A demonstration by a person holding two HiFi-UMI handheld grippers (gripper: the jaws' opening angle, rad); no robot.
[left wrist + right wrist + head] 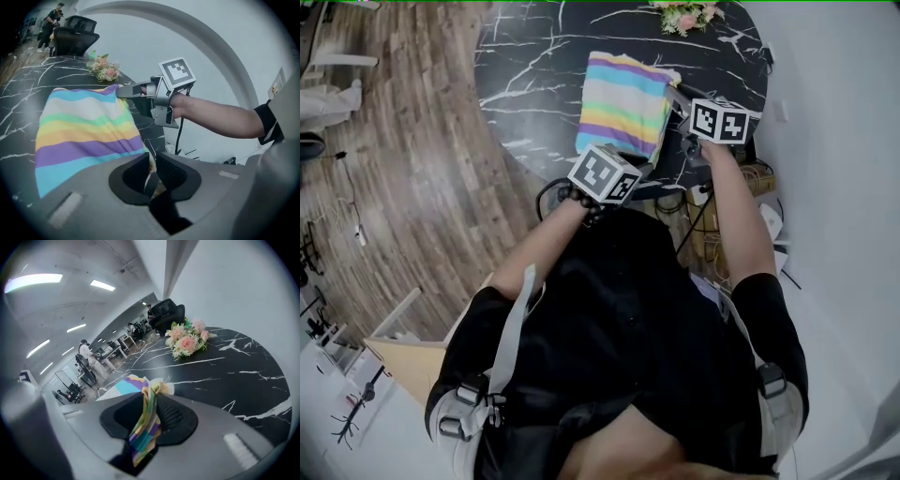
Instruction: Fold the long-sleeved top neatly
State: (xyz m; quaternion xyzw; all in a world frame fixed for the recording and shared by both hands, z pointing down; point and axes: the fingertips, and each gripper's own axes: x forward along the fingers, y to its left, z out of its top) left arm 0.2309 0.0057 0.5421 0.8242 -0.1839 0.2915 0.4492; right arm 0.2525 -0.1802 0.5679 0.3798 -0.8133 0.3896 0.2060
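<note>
There is 1 long-sleeved top (623, 101) on 1 surface (534, 66). There are 2 tools: 1 left tool (642, 167) and 1 right tool (673, 92). Marker cubes (603, 173) number 2, 1 per tool. There is 1 bunch of flowers (684, 14) and 1 black chair (77, 33).

my left gripper (151, 168): jaws nearly together, pinching a thin near edge of the striped top (86, 136) | top: spread over black marbled table (18, 93) | my right gripper (123, 91): at top's far corner | flowers (104, 70): table's far rim
</note>
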